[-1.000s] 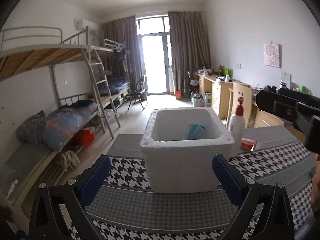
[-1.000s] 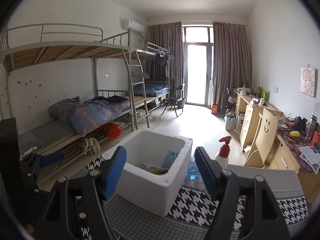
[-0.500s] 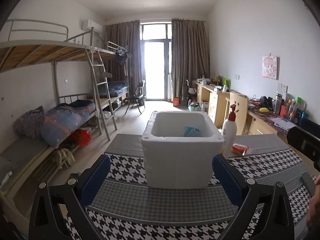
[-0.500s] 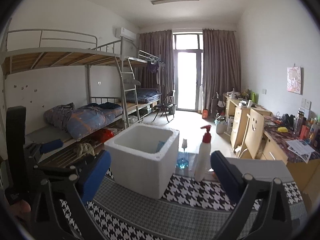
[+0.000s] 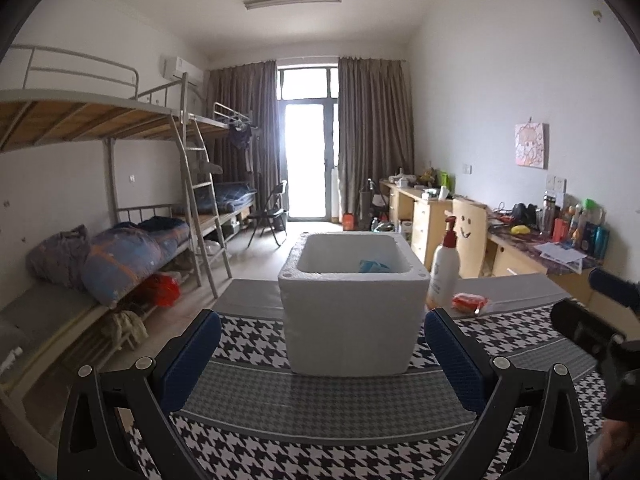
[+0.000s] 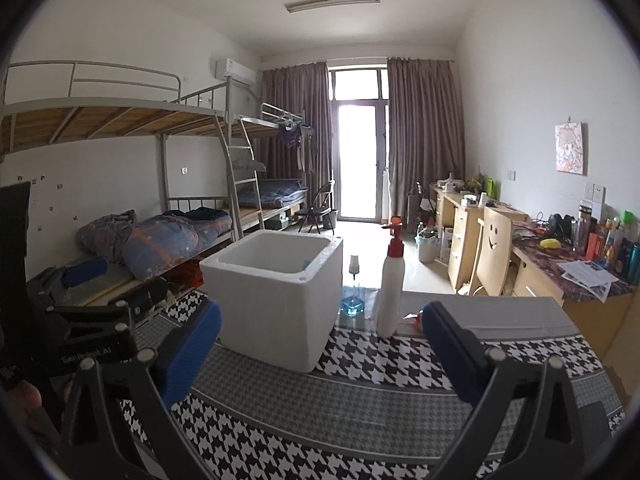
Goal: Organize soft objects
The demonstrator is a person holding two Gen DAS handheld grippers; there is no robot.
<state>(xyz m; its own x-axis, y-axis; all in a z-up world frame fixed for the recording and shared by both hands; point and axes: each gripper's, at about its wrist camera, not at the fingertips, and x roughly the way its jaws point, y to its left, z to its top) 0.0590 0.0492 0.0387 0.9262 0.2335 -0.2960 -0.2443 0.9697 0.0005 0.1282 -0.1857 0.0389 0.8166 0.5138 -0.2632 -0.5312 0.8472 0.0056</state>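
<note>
A white foam box (image 5: pixel 350 312) stands on the houndstooth-covered table (image 5: pixel 320 404); it also shows in the right wrist view (image 6: pixel 276 300). A blue soft item (image 5: pixel 373 266) lies inside it, and only a sliver of it (image 6: pixel 307 263) shows from the right. My left gripper (image 5: pixel 322 354) is open and empty, just in front of the box. My right gripper (image 6: pixel 320 354) is open and empty, to the right of the box and back from it. The right gripper shows at the right edge of the left wrist view (image 5: pixel 596 328); the left one shows at the left of the right wrist view (image 6: pixel 88 320).
A white pump bottle (image 6: pixel 391 288) stands right of the box, also in the left wrist view (image 5: pixel 444 268). A red packet (image 5: pixel 470 303) lies by it. A blue glass bottle (image 6: pixel 353 300) stands behind. Bunk beds (image 5: pixel 100 216) stand at left and desks (image 6: pixel 500 256) at right.
Both grippers have drawn back and lowered from above the box, so its inside is now mostly hidden. The right gripper's jaws have opened wider.
</note>
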